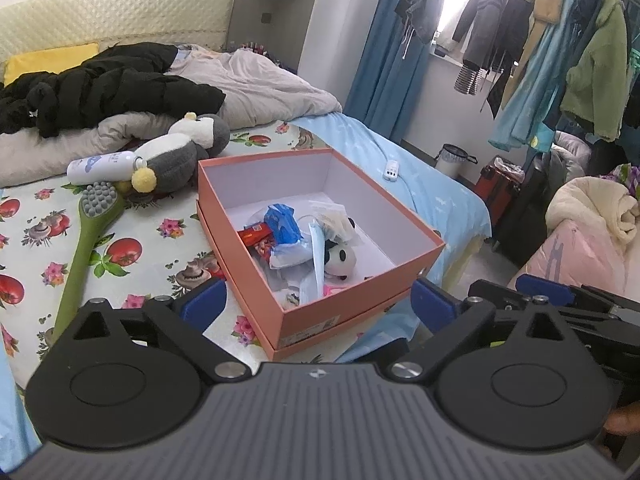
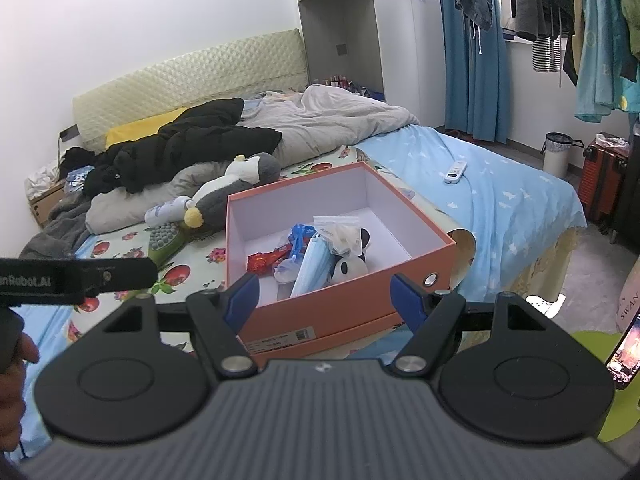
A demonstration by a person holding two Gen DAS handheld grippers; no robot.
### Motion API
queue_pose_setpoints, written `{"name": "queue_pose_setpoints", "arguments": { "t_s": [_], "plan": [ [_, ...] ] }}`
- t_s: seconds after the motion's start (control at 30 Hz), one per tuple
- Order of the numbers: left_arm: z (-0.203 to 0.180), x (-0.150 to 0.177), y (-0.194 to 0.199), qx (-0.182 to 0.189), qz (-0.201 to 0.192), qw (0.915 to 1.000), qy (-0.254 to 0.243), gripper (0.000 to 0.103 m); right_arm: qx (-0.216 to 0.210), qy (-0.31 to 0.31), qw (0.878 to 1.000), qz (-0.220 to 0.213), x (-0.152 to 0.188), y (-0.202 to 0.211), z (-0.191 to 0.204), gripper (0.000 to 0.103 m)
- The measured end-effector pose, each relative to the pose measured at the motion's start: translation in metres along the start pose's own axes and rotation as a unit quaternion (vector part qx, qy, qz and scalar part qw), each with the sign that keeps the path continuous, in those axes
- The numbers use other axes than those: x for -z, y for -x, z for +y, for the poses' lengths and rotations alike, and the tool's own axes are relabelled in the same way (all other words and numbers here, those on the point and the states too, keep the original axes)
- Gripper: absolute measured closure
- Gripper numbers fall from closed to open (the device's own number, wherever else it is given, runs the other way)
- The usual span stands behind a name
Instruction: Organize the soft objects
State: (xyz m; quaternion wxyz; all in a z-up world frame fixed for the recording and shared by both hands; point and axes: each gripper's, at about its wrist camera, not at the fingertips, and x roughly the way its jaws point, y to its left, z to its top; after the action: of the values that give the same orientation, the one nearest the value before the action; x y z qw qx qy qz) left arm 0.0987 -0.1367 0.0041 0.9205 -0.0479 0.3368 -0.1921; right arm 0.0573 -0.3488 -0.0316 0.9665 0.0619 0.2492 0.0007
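An orange box (image 1: 344,304) (image 2: 344,312) stands open on the bed. Inside lie a small panda plush (image 1: 340,258) (image 2: 352,266), a blue face mask (image 1: 316,264) (image 2: 310,266), blue and red packets (image 1: 280,228) (image 2: 276,258) and a clear bag (image 2: 340,232). A grey and white penguin plush (image 1: 180,152) (image 2: 236,184) lies behind the box on the left. My left gripper (image 1: 316,302) is open and empty, just in front of the box. My right gripper (image 2: 326,294) is open and empty at the box's near wall.
A green massage brush (image 1: 86,236) (image 2: 164,240) and a white bottle (image 1: 102,166) (image 2: 168,210) lie left of the box. A black jacket (image 1: 100,84) and grey quilt (image 2: 328,120) cover the bed's far part. A remote (image 2: 455,172) lies on the blue sheet. Hanging clothes, bin and suitcase stand right.
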Motion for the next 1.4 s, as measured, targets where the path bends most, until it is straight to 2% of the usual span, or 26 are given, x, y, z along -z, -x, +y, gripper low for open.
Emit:
{"name": "queue_pose_setpoints", "arguments": {
  "t_s": [0.37, 0.4, 0.47, 0.5, 0.8, 1.4],
  "plan": [
    [0.000, 0.001, 0.000, -0.022, 0.007, 0.9997, -0.010, 0.002, 0.005, 0.002, 1.000, 0.005, 0.003, -0.003, 0.000, 0.028],
    [0.000, 0.001, 0.001, -0.024, 0.008, 0.9996, -0.010, 0.002, 0.006, 0.002, 1.000, 0.006, 0.004, -0.004, 0.000, 0.027],
    [0.001, 0.001, 0.002, -0.027, 0.008, 0.9996, -0.008, 0.002, 0.007, 0.002, 1.000, 0.006, 0.004, -0.004, 0.000, 0.015],
    [0.001, 0.001, 0.002, -0.027, 0.009, 0.9996, -0.007, 0.002, 0.007, 0.002, 1.000, 0.005, 0.003, -0.004, 0.001, 0.015],
    [0.002, 0.000, 0.005, -0.030, 0.007, 0.9995, -0.005, 0.002, 0.012, 0.006, 1.000, 0.015, 0.005, -0.007, 0.002, 0.015],
    [0.000, -0.002, 0.011, -0.028, -0.003, 0.9996, -0.004, 0.002, 0.018, 0.008, 1.000, 0.009, 0.004, -0.005, 0.003, 0.015]
  ]
}}
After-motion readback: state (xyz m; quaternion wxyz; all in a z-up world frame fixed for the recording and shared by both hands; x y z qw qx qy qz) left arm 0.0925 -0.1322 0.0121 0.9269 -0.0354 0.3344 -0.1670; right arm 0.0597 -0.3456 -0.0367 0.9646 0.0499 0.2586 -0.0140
